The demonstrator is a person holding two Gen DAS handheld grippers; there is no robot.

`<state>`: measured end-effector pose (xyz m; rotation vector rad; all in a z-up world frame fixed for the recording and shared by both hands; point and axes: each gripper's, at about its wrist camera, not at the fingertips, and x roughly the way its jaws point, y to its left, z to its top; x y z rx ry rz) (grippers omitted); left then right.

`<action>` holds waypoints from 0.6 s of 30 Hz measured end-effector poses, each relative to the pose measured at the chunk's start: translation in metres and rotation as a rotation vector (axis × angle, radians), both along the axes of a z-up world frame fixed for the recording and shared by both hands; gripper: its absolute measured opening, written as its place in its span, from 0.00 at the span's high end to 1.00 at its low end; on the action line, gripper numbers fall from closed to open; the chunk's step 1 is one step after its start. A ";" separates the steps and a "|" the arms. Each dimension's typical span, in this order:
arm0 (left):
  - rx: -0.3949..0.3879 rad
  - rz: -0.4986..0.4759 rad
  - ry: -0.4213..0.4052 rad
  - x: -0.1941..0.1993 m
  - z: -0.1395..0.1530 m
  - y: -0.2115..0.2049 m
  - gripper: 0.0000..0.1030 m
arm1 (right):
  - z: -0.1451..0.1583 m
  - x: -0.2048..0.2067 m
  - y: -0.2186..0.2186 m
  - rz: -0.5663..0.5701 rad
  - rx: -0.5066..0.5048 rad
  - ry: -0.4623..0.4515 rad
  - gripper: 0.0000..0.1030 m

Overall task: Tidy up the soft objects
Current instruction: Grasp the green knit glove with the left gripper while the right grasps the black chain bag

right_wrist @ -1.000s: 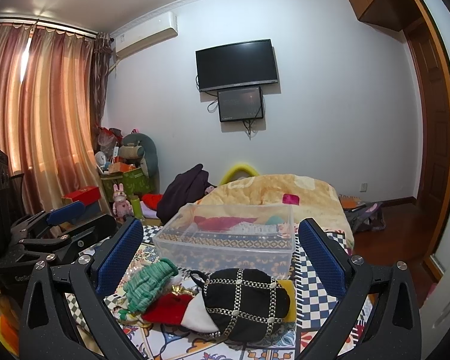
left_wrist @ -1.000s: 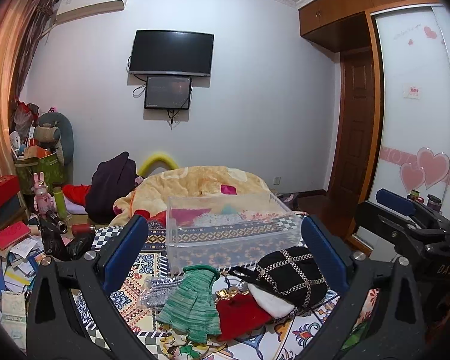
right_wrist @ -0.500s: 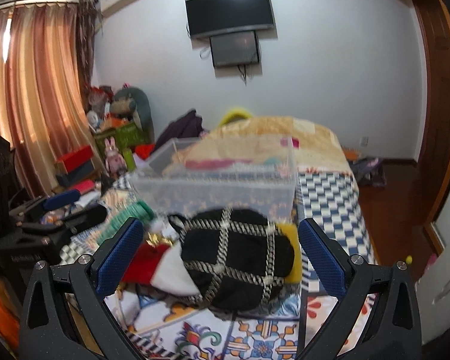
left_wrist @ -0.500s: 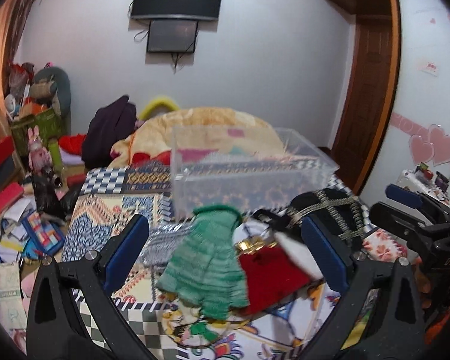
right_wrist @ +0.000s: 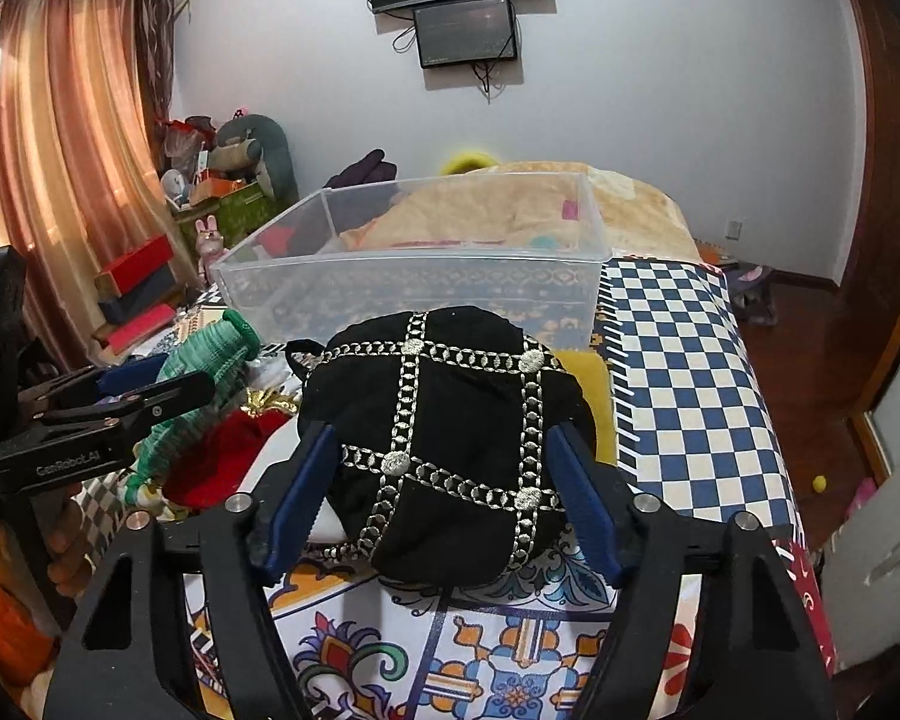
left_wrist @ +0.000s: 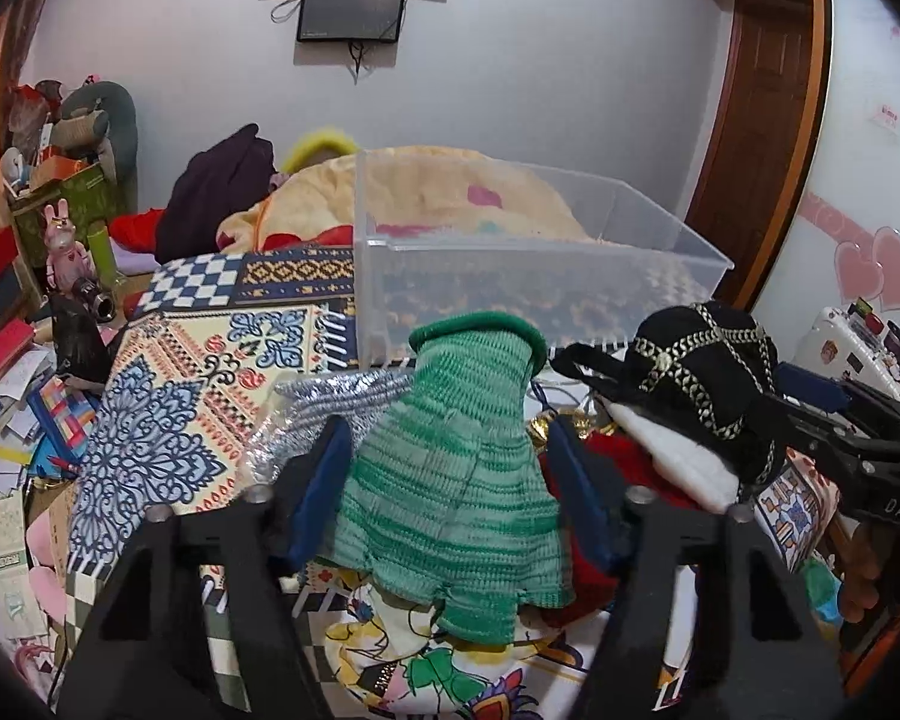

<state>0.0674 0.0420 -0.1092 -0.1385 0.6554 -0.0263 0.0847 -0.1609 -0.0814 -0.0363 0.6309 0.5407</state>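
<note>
Green knit glove [left_wrist: 456,468] lies on the patterned bedspread [left_wrist: 168,420] toward the bed's left edge, long axis running front to back, rolled cuff pointing away at the clear plastic bin [left_wrist: 528,264], finger stubs toward the camera. The left hand-held gripper [left_wrist: 450,480] straddles it, blue pads at either side, whether they press the knit I cannot tell. A silver mesh piece [left_wrist: 330,402] lies just left of it. Rightward, the black gold-trimmed pouch [right_wrist: 450,438] sits in front of the bin, bracketed by the right hand-held gripper [right_wrist: 444,492], pads at its flanks; contact unclear. A checkered strip [right_wrist: 678,384] runs along the bed's right edge.
</note>
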 end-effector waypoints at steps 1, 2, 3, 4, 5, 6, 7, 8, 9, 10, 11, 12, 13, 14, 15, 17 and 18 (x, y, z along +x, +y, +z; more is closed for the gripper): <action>0.003 0.000 0.002 0.000 -0.001 0.000 0.44 | 0.000 0.001 0.000 0.001 -0.001 -0.002 0.39; 0.007 0.001 -0.002 0.000 -0.001 0.000 0.47 | 0.000 0.001 0.000 0.001 -0.004 -0.003 0.42; 0.010 0.001 -0.005 -0.001 -0.001 -0.001 0.51 | 0.000 0.001 0.001 0.000 -0.009 -0.006 0.49; 0.013 0.000 -0.009 -0.002 0.000 -0.001 0.53 | 0.001 0.002 0.001 -0.001 -0.012 -0.008 0.56; 0.014 -0.005 -0.015 -0.003 0.001 -0.001 0.55 | 0.001 0.003 0.001 0.005 -0.011 -0.005 0.59; 0.016 -0.009 -0.018 -0.003 0.001 -0.002 0.59 | 0.000 0.003 0.001 0.019 -0.005 0.003 0.72; 0.019 -0.012 -0.018 -0.003 0.001 -0.003 0.61 | -0.001 0.005 0.002 0.034 -0.001 0.023 0.83; 0.026 -0.015 -0.017 -0.003 0.001 -0.004 0.66 | -0.002 0.007 0.003 0.035 -0.005 0.032 0.83; 0.032 -0.015 -0.017 -0.003 0.001 -0.005 0.69 | -0.004 0.007 0.004 0.035 -0.010 0.031 0.84; 0.037 -0.015 -0.022 -0.004 0.002 -0.006 0.69 | -0.004 0.007 0.004 0.034 -0.013 0.028 0.84; 0.037 -0.017 -0.025 -0.006 0.003 -0.008 0.70 | -0.004 0.006 0.004 0.034 -0.010 0.027 0.84; 0.036 -0.017 -0.029 -0.007 0.005 -0.008 0.73 | -0.003 0.006 0.003 0.035 -0.008 0.028 0.84; 0.026 -0.019 -0.037 -0.008 0.007 -0.008 0.73 | -0.002 0.005 0.003 0.036 -0.005 0.029 0.83; 0.018 -0.021 -0.043 -0.010 0.009 -0.007 0.73 | -0.001 0.005 0.003 0.034 -0.001 0.032 0.83; 0.011 -0.021 -0.051 -0.011 0.012 -0.007 0.73 | 0.000 0.005 0.002 0.031 0.007 0.036 0.80; 0.013 -0.014 -0.067 -0.013 0.016 -0.005 0.74 | 0.001 0.006 0.002 0.039 0.020 0.048 0.68; 0.012 -0.014 -0.075 -0.014 0.018 -0.005 0.74 | 0.000 0.006 0.003 0.038 0.019 0.046 0.60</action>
